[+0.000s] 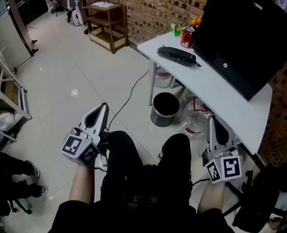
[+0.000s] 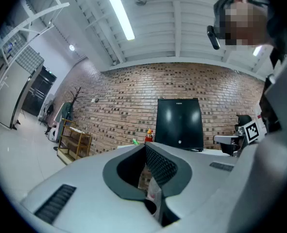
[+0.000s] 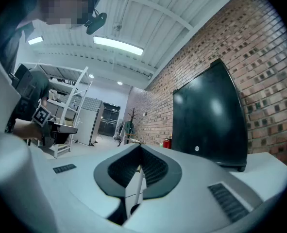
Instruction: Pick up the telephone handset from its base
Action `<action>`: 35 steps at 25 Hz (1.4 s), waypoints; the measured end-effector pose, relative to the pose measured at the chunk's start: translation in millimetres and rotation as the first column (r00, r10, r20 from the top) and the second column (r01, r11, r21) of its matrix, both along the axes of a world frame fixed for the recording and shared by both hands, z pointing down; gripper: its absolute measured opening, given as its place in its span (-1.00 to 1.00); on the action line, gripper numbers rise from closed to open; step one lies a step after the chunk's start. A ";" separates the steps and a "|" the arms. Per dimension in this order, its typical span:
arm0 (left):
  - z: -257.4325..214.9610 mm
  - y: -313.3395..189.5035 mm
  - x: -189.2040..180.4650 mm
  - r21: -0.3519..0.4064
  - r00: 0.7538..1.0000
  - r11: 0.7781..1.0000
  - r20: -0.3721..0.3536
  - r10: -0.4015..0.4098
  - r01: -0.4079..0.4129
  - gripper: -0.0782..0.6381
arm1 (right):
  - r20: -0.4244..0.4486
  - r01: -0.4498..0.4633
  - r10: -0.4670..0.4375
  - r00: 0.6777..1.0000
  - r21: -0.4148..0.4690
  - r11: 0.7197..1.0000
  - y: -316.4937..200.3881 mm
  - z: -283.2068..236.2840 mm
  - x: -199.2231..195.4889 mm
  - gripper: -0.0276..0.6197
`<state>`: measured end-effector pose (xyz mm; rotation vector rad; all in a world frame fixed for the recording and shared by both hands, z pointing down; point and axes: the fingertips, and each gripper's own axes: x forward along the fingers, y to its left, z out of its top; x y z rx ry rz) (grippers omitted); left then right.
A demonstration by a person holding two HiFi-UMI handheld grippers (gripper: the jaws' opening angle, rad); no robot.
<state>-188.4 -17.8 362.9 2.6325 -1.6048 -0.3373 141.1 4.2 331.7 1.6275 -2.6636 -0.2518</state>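
The black telephone (image 1: 178,55), handset lying on its base, sits on the white table (image 1: 216,93) at the upper right of the head view, in front of a large black monitor (image 1: 250,38). Both grippers hang low over the person's lap, far from the phone. My left gripper (image 1: 103,106) is shut with nothing in it, its tips meeting in its own view (image 2: 145,145). My right gripper (image 1: 211,119) is near the table's front edge; its jaws also meet, empty (image 3: 139,147). The phone does not show in either gripper view.
A red can (image 1: 187,37) and a green item (image 1: 176,29) stand behind the phone. Under the table are a black bin (image 1: 165,108) and a clear plastic bottle (image 1: 196,120). A wooden shelf (image 1: 107,25) stands by the brick wall; a cable runs across the floor.
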 end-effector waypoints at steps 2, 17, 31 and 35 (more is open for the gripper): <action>-4.0 3.0 0.5 0.011 1.000 1.000 0.015 0.018 -0.018 -0.77 | 0.010 0.010 -0.010 1.000 -0.002 1.000 2.4 0.6 -1.5 -0.89; -31.1 -44.2 6.9 0.071 0.993 0.991 0.024 0.116 -0.117 -0.77 | 0.028 0.094 -0.092 0.995 -0.094 0.991 -33.3 9.6 -27.1 -0.89; 6.0 -158.9 19.9 0.006 0.975 0.977 0.058 0.213 -0.214 -0.77 | 0.054 0.183 -0.177 0.983 -0.139 0.973 -129.5 13.8 -67.7 -0.89; 0.7 -177.6 42.0 0.007 0.956 0.958 0.057 0.286 -0.287 -0.77 | 0.034 0.164 -0.161 0.986 -0.122 0.979 -146.1 6.4 -68.3 -0.89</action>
